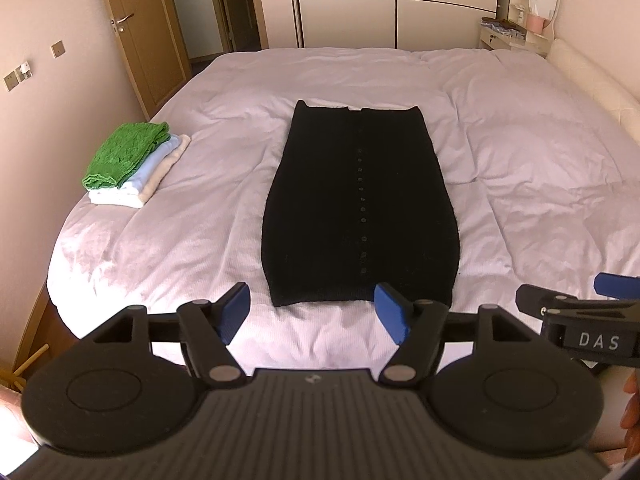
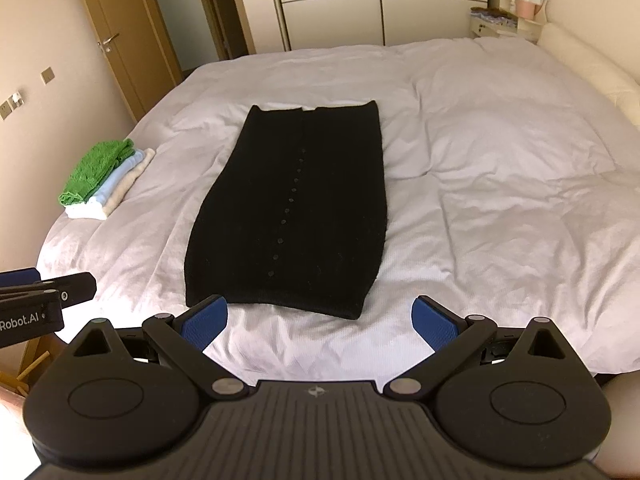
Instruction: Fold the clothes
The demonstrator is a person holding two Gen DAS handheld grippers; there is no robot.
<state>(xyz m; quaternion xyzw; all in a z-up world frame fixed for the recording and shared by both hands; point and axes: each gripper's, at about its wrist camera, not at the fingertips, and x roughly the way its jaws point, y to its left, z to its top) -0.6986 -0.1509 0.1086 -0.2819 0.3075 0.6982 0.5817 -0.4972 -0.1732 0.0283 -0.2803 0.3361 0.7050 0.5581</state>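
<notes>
A black buttoned knit garment (image 1: 360, 208) lies flat on the white bed (image 1: 520, 168), folded into a long narrow strip with its button row running down the middle; it also shows in the right wrist view (image 2: 296, 212). My left gripper (image 1: 314, 312) is open and empty, hovering just short of the garment's near hem. My right gripper (image 2: 320, 322) is open and empty, just short of the hem's right corner. Each gripper shows at the edge of the other's view.
A stack of folded clothes, green on top of pale blue and cream (image 1: 132, 160), sits near the bed's left edge; it also shows in the right wrist view (image 2: 100, 180). A wall and wooden door (image 1: 136, 28) are on the left, wardrobes behind, a headboard (image 1: 600, 80) on the right.
</notes>
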